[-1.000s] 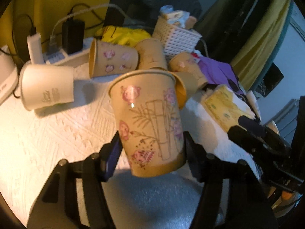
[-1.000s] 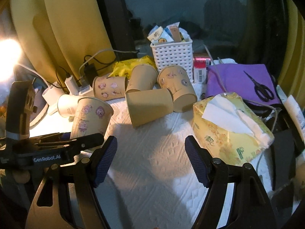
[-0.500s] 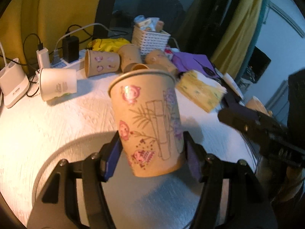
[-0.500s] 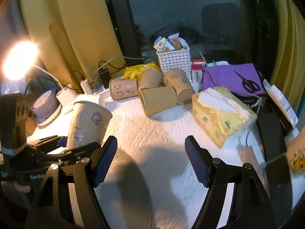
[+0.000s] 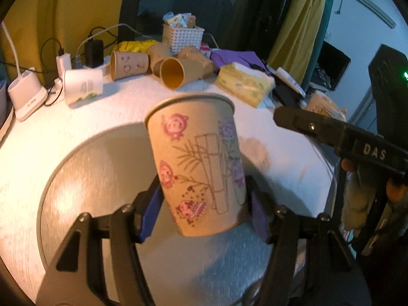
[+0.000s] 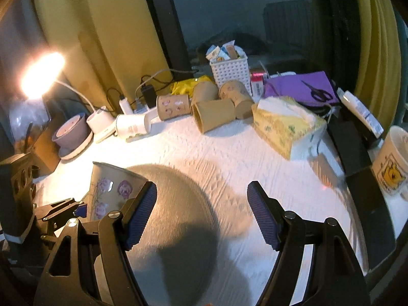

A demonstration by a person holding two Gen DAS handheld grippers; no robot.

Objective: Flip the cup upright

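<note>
My left gripper (image 5: 204, 204) is shut on a tan paper cup (image 5: 199, 163) with pink figures and a bamboo drawing. The cup is nearly upright, rim up, held near its base above a round grey patch on the white table (image 5: 76, 117). The same cup shows at the lower left of the right wrist view (image 6: 109, 191). My right gripper (image 6: 201, 214) is open and empty over the table's near part. Several tan cups lie on their sides at the back (image 5: 173, 72) (image 6: 214, 112), with a white cup (image 5: 83, 86) beside them.
A yellow tissue box (image 6: 285, 125) lies right of the cups. A white basket (image 6: 229, 70), chargers and cables (image 5: 91, 48), a lamp (image 6: 40, 74) and a pink bowl (image 6: 71, 132) line the back. A Pooh mug (image 6: 392, 163) stands at the right edge.
My left gripper has pulled the held cup back toward the table's near side, away from the lying cups. The right gripper has also drawn back and stays open.
</note>
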